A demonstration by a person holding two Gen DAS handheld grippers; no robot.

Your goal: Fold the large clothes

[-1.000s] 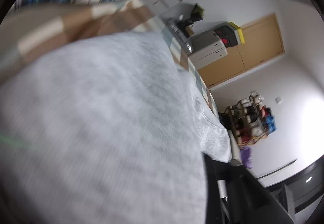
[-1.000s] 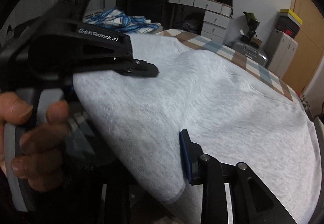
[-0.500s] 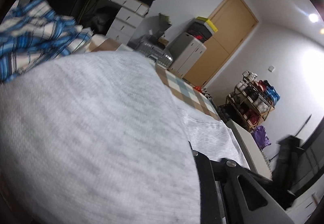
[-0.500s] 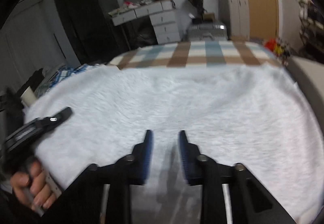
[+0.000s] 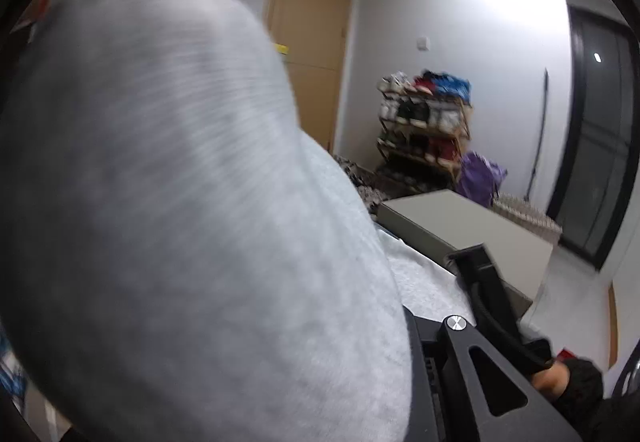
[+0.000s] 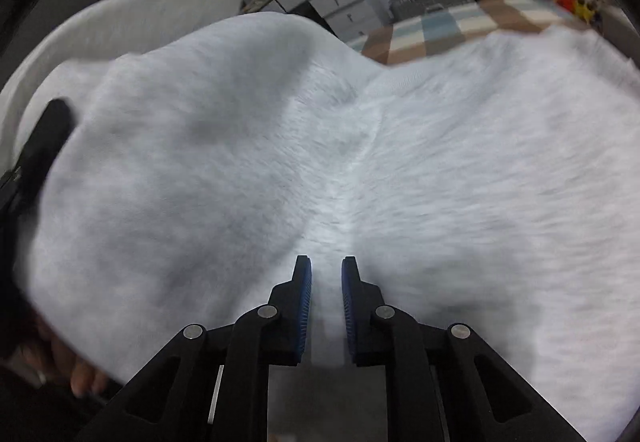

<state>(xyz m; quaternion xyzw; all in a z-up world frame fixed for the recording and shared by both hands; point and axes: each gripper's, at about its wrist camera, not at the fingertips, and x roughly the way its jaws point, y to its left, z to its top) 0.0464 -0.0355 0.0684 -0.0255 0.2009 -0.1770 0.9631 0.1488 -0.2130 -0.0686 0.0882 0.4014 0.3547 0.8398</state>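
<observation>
one grey garment [image 6: 440, 170] pinched by two claws, left claw [image 6: 40, 146] and right claw [image 6: 325, 282].

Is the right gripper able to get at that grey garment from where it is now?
Probably yes. The right gripper sits right at the near edge of the grey garment, whose cloth already runs between its blue pads, and nothing blocks it.

text: none legible | labels: none | brands: none | numbers: 0
</observation>
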